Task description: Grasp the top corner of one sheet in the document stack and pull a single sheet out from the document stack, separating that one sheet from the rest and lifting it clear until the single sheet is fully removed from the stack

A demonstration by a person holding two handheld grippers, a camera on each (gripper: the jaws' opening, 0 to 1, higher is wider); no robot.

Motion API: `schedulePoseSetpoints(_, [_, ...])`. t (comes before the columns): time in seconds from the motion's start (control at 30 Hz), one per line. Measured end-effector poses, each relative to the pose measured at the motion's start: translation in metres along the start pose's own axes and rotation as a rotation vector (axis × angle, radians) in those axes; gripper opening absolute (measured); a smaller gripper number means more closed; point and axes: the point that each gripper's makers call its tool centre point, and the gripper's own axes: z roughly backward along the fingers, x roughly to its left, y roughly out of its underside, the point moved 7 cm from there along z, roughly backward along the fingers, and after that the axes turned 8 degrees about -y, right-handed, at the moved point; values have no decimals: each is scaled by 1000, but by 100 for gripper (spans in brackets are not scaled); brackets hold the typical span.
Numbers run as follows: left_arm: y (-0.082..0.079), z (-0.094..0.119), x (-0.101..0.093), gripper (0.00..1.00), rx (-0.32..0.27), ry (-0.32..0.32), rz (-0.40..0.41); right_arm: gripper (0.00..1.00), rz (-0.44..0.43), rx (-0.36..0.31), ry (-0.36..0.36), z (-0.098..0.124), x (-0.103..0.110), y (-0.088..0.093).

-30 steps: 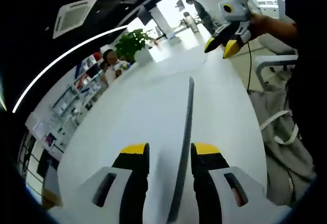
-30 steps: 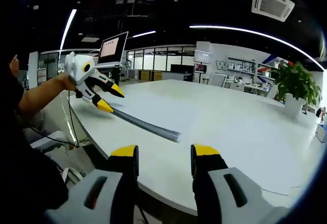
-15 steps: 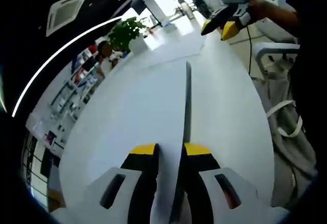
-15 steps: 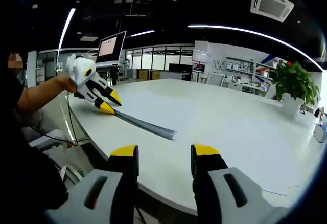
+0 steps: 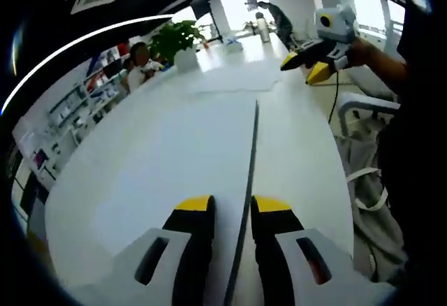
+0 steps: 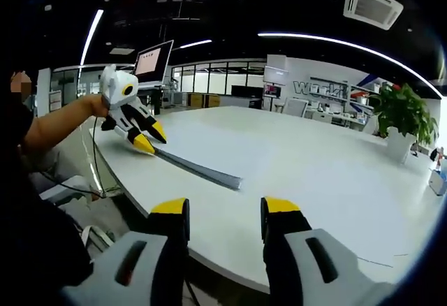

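A thin grey sheet (image 5: 253, 145) shows edge-on on the white table (image 5: 154, 159), running straight away from my left gripper (image 5: 232, 208). Its jaws have closed in on the sheet's near end, one on each side. In the right gripper view the same sheet (image 6: 199, 170) is a long grey strip along the table, and my left gripper (image 6: 148, 140) holds its far end near the table's edge. I cannot tell a stack from a single sheet. My right gripper (image 6: 223, 212) is open over the table's near edge with nothing between its fingers; the left gripper view shows it (image 5: 313, 65) off the sheet's far end.
A potted plant (image 6: 401, 114) stands at the table's far side, with a person (image 5: 140, 58) seated beyond it. A screen (image 6: 155, 65) stands behind my left gripper. A chair (image 5: 363, 103) and a cable sit beside the table's edge.
My left gripper's jaws have narrowed onto the sheet's end, and its view has tilted so the table lies flatter. My right gripper has stayed put, still open.
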Motion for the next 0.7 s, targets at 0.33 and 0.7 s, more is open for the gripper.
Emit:
schedulePoseSetpoints(0.33, [2, -1, 13, 20, -35, 145, 207, 41, 13, -16, -22, -7, -5, -10])
schedulePoseSetpoints(0.7, [8, -4, 26, 19, -62, 333, 469, 40, 111, -46, -72, -24, -3, -24])
